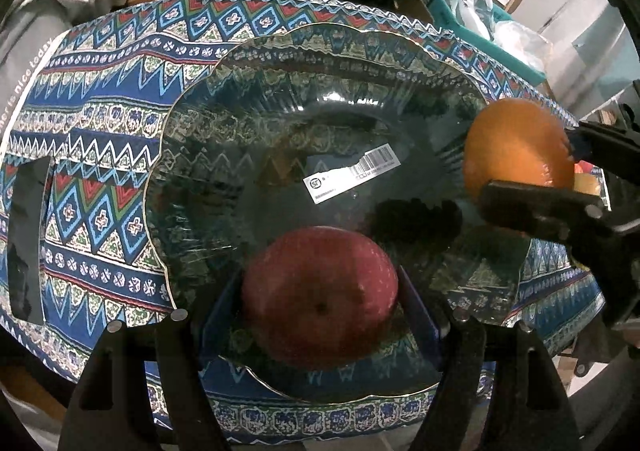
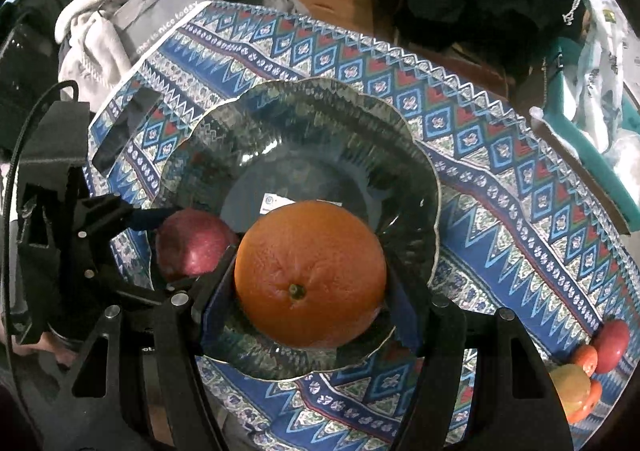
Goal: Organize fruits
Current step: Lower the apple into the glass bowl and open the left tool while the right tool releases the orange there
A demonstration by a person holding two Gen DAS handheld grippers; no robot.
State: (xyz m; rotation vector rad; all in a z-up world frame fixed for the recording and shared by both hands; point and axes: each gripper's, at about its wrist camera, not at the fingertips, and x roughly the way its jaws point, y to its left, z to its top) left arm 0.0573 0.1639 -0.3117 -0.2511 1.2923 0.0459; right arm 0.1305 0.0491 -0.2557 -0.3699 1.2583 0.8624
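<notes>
Below, in the left wrist view, a red apple (image 1: 320,291) is clamped in the left claw (image 1: 320,315) over the near part of the glass plate (image 1: 192,123), while in the right wrist view an orange (image 2: 310,273) is gripped by the right claw (image 2: 308,291) above the same plate's near rim on the patterned cloth (image 2: 500,179).

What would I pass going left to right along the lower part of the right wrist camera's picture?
The other hand-held gripper → red apple → orange → scalloped rim of the glass plate → patterned tablecloth → pile of small fruits at the far right edge.
</notes>
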